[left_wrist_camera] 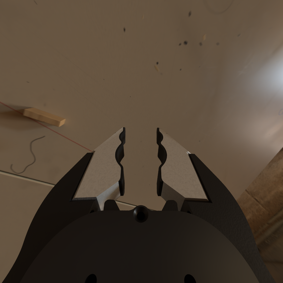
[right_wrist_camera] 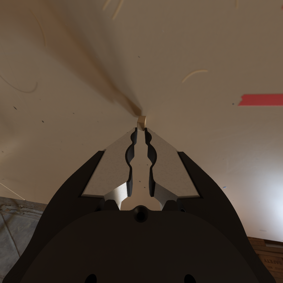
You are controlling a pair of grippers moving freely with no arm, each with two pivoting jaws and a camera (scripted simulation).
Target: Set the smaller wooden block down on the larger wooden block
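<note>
In the left wrist view, the larger wooden block, a flat pale plank, lies on the beige table at the left, ahead and to the left of my left gripper, which is open and empty. In the right wrist view, my right gripper is shut on the smaller wooden block, a small pale cube pinched at the fingertips and sticking out beyond them. The larger block does not show in the right wrist view.
A thin red line runs under the larger block and a dark squiggle lies nearer. A red tape strip sits at the right. The table edge drops off at the lower right; dark specks dot the surface.
</note>
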